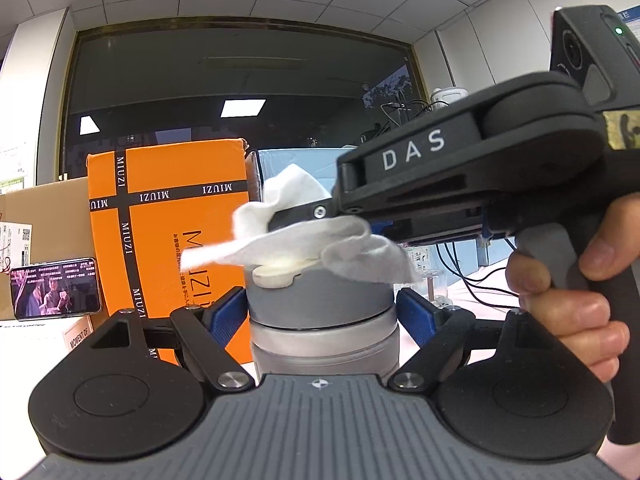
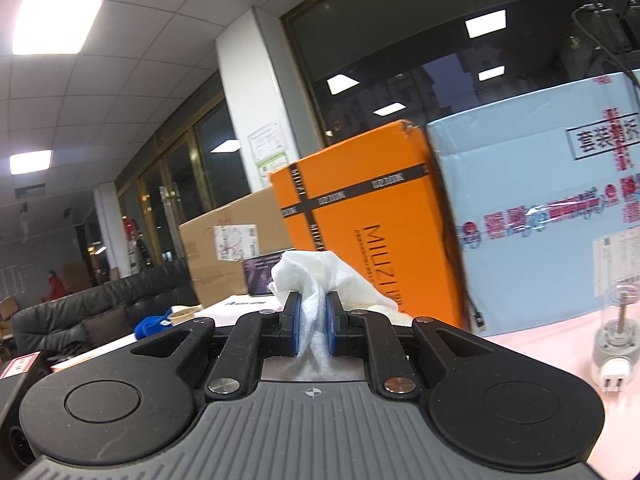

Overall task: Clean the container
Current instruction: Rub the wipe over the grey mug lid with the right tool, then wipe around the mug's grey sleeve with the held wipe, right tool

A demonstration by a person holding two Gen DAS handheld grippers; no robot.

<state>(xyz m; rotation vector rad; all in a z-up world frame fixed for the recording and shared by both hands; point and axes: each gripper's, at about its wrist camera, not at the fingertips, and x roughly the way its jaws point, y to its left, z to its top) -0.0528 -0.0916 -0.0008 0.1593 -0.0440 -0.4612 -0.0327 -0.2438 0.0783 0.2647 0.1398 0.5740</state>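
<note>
The left tongs (image 1: 322, 312) clamp the grey container (image 1: 320, 320) upright just above the counter (image 2: 540, 332). The right tongs (image 2: 312, 330), clamped on a white cloth (image 1: 304, 236), press it onto the container's top, over a cream lid tab (image 1: 276, 276). The wiping step looks under way; next the cloth should sweep round the top while the left grip holds firm
</note>
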